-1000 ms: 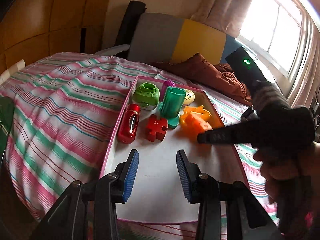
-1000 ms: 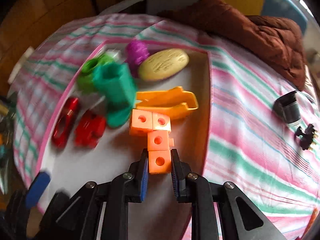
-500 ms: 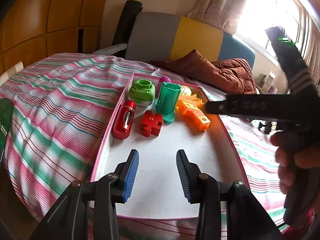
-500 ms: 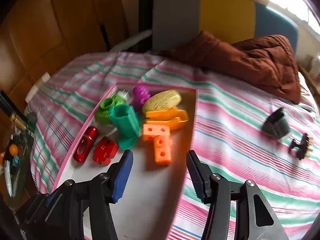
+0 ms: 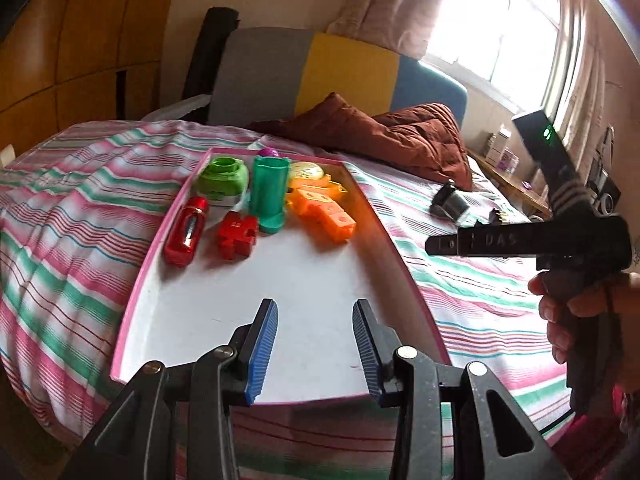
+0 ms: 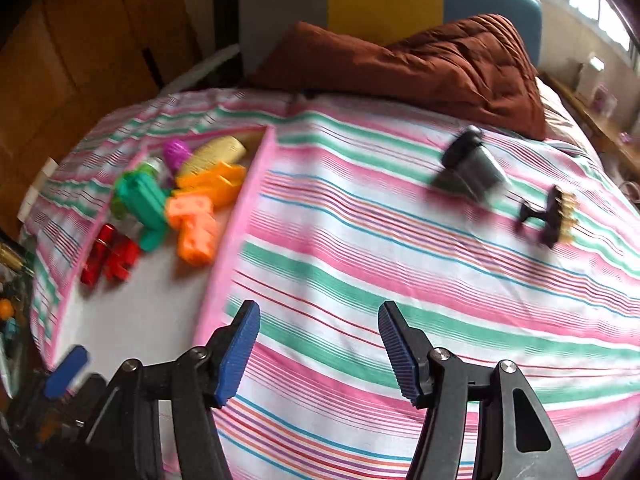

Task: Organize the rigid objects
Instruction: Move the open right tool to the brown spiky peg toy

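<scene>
A pink-rimmed white tray [image 5: 304,280] lies on the striped bed. At its far end sit an orange block piece [image 5: 328,220], an orange clip, a teal cup [image 5: 269,196], a green pot [image 5: 222,178], a red bottle [image 5: 186,230], a red puzzle piece [image 5: 237,237], a yellow oval and a purple ball. My left gripper [image 5: 315,346] hovers open over the tray's near end, nothing between its fingers. My right gripper [image 6: 318,354] is over the bedspread right of the tray, jaws opening and empty. A black-and-grey cylinder [image 6: 470,168] and a small black pronged piece [image 6: 550,212] lie on the bedspread beyond it.
A brown quilt [image 6: 420,60] is bunched at the head of the bed against a grey, yellow and blue headboard [image 5: 320,72]. A person's hand [image 5: 568,312] holds the right gripper's handle at the right of the left wrist view. Wooden panels stand on the left.
The right gripper let go of the orange block piece, opened, and swung right off the tray to the bedspread. The orange piece stays in the tray. The left gripper shifted slightly, still open.
</scene>
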Tool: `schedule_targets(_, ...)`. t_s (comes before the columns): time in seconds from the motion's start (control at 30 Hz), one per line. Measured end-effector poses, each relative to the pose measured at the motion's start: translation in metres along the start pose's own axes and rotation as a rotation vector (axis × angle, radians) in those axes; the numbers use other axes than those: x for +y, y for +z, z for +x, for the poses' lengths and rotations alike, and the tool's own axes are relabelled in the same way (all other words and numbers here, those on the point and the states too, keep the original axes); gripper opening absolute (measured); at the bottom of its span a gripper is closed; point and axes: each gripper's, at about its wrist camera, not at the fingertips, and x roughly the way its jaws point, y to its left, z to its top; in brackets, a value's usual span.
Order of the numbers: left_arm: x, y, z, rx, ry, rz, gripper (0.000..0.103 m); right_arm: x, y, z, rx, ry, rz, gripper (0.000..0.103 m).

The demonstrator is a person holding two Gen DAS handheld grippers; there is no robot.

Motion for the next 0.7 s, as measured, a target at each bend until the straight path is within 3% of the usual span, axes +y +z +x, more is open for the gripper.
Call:
schedule_targets(0.37,-0.029,-0.010,-0.009,0.005,-0.062,0.091,0.039,-0.076,-0.011,-0.002,0.018,-0.157,-0.023,0.064)
schedule_targets(0.6,-0.040,-0.005,-0.008,0.043,-0.076,0.103,0.039,-0.169,0.030,-0.014,-0.101,-0.286,0.199,0.064)
schedule_targets(0.7,-0.045,0.001,-0.008,0.044,-0.072,0.101,0.039,-0.193,0.052,-0.006,-0.104,-0.318,0.233,0.064)
